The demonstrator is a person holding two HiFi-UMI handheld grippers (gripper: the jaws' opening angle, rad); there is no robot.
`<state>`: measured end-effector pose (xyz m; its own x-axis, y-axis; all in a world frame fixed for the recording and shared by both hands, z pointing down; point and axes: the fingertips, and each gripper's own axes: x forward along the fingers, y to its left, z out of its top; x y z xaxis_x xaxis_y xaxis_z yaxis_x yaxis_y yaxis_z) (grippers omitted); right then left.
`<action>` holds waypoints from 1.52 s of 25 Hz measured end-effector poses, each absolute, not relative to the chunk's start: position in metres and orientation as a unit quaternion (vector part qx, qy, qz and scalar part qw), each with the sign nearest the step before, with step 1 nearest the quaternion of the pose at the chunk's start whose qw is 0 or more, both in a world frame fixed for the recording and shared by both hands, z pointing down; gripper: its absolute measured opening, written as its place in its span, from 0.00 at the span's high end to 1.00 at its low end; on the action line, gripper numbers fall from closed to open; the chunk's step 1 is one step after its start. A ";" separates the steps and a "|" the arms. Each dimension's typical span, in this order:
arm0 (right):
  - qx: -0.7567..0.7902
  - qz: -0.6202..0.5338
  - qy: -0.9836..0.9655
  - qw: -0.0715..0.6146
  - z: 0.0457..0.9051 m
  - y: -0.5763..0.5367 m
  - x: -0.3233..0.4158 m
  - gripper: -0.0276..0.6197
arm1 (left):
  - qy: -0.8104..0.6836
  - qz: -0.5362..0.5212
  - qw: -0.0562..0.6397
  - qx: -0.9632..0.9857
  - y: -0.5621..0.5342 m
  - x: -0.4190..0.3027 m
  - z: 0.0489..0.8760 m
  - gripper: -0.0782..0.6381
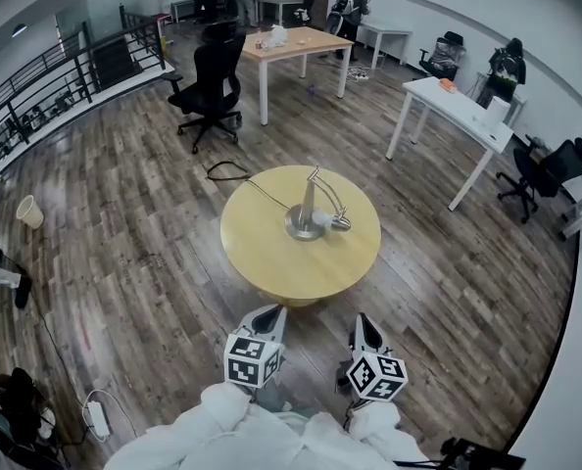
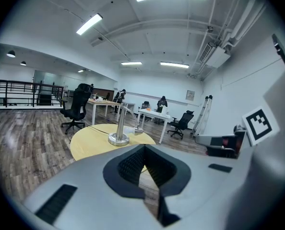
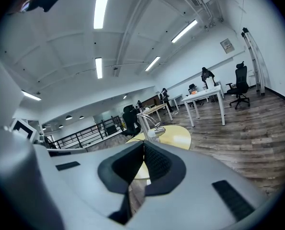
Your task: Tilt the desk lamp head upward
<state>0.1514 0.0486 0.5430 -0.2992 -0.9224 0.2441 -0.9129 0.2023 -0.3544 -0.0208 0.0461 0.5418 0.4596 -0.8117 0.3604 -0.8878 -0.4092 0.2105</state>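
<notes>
item: desk lamp [image 1: 314, 209], silver metal, standing near the centre of the round tabletop [image 1: 262, 258], which is pale yellow wood.
- round base [image 1: 302, 225] flat on the tabletop. an upright post rises from it, and a thin arm bends over and down to the lamp head [image 1: 339, 223].
- lamp head sits low, close over the tabletop surface, on the side of the base nearer the right gripper in the head view.
- black cable [image 1: 240, 177] leaves the lamp, crosses the far-left edge of the tabletop and loops on the wood floor beyond it.

left gripper [image 1: 270, 313]: off the near edge of the tabletop, over the floor, pointing toward the lamp.
- fingers [image 2: 129, 165] closed tip to tip, nothing between them.
- lamp well apart from them, ahead and a little left of the fingertips in the left gripper view.

right gripper [image 1: 365, 321]: also off the near edge of the tabletop, beside the left one.
- fingers [image 3: 158, 163] closed together, empty.
- lamp well apart, just above the meeting fingertips in the right gripper view, with its head to the right of the post.

neither gripper touches the lamp or the tabletop.

surroundings beyond the tabletop:
- black office chair [image 1: 211, 84], far-left side.
- wood-topped desk [image 1: 296, 42], further off than the chair.
- white desk [image 1: 460, 114], far right.
- paper cup [image 1: 30, 211], on the floor well to the left.
- black railing [image 1: 71, 71], further left still.
</notes>
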 end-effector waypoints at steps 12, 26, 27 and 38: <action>-0.602 -0.220 0.767 0.020 0.542 0.003 0.154 0.94 | -0.502 0.103 0.177 0.840 -0.001 -0.018 0.536 0.89; -0.600 -0.219 0.769 0.027 0.533 -0.092 0.130 0.94 | -0.496 0.101 0.176 0.845 -0.099 -0.035 0.529 0.89; -0.601 -0.220 0.768 0.027 0.532 -0.099 0.129 0.94 | -0.495 0.101 0.175 0.845 -0.106 -0.036 0.528 0.89; -0.616 -0.219 0.756 0.032 0.530 -0.182 0.116 0.94 | -0.480 0.108 0.174 0.853 -0.192 -0.053 0.528 0.89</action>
<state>0.1157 -0.1823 0.5296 -0.2398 -0.9451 0.2219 -0.9172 0.1456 -0.3709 -0.0525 -0.1919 0.5277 0.5161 -0.7811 0.3515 -0.8564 -0.4786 0.1937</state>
